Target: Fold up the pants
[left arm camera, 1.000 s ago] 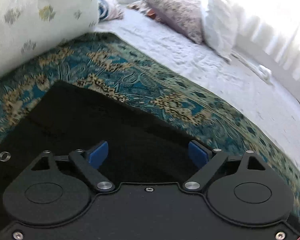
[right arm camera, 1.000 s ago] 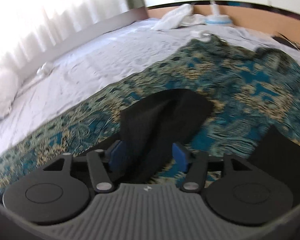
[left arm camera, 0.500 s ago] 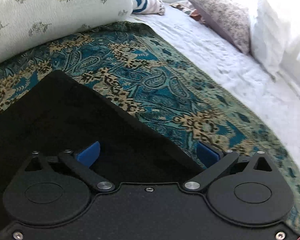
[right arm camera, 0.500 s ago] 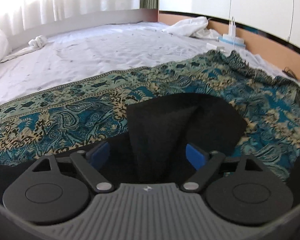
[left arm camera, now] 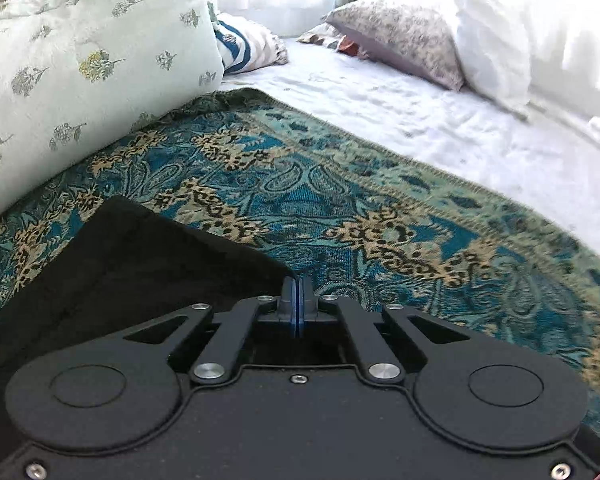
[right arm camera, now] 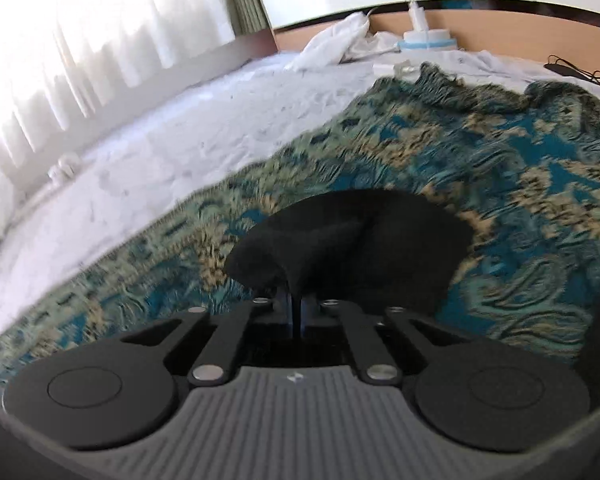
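Black pants point(left arm camera: 140, 264) lie on a teal and gold patterned blanket point(left arm camera: 380, 216) on a bed. In the left wrist view my left gripper point(left arm camera: 297, 300) is shut at the right corner of the black cloth; whether cloth is between the pads is hidden. In the right wrist view my right gripper point(right arm camera: 296, 308) is shut on a pinched fold of the pants point(right arm camera: 360, 240), and the cloth rises in a ridge up from the fingers.
A large floral pillow point(left arm camera: 80, 72) lies to the left, with grey point(left arm camera: 400, 36) and white pillows point(left arm camera: 496, 40) at the back. White sheet point(right arm camera: 140, 168) borders the blanket point(right arm camera: 500, 160). White clothes point(right arm camera: 340, 40), a charger and a wooden bed edge point(right arm camera: 500, 36) are beyond.
Both grippers have closed from open. The right one now pinches a fold of the pants and the view has tilted. The left one has shifted toward the cloth's right corner.
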A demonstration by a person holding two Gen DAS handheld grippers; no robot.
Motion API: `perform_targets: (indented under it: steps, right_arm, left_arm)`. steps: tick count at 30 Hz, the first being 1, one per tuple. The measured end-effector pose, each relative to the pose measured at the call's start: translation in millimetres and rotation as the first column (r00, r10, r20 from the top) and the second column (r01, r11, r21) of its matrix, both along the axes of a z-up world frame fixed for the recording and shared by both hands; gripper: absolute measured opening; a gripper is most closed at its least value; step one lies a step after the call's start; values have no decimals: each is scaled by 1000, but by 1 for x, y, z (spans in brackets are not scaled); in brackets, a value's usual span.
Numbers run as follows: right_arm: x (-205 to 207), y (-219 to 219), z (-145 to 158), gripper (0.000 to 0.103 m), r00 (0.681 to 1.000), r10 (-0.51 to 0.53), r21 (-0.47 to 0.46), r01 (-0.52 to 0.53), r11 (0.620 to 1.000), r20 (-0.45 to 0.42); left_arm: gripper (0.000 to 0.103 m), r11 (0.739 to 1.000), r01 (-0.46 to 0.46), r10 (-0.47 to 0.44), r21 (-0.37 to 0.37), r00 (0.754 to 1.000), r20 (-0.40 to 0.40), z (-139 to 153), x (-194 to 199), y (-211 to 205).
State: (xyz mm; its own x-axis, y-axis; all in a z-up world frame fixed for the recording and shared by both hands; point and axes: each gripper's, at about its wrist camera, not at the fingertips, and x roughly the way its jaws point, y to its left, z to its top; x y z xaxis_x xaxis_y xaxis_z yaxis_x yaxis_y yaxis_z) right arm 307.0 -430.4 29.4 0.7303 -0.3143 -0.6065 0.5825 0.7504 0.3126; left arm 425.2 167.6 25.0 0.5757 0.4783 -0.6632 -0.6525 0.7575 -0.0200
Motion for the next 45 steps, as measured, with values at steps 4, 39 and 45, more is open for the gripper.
perform_targets:
  steps: [4, 39, 45]
  right_arm:
    - [-34, -12, 24, 4, 999, 3, -9, -3, 1000, 45]
    - [-289, -55, -1, 4, 979, -202, 29, 203, 979, -21]
    - [-290, -58, -9, 4, 977, -207, 0, 207, 978, -48]
  left_arm:
    - [1, 996, 86, -86, -1, 993, 86, 27, -44, 2]
    - [1, 968, 247, -237, -47, 959, 156, 17, -397, 7]
    - [1, 967, 248, -237, -64, 960, 146, 11, -407, 5]
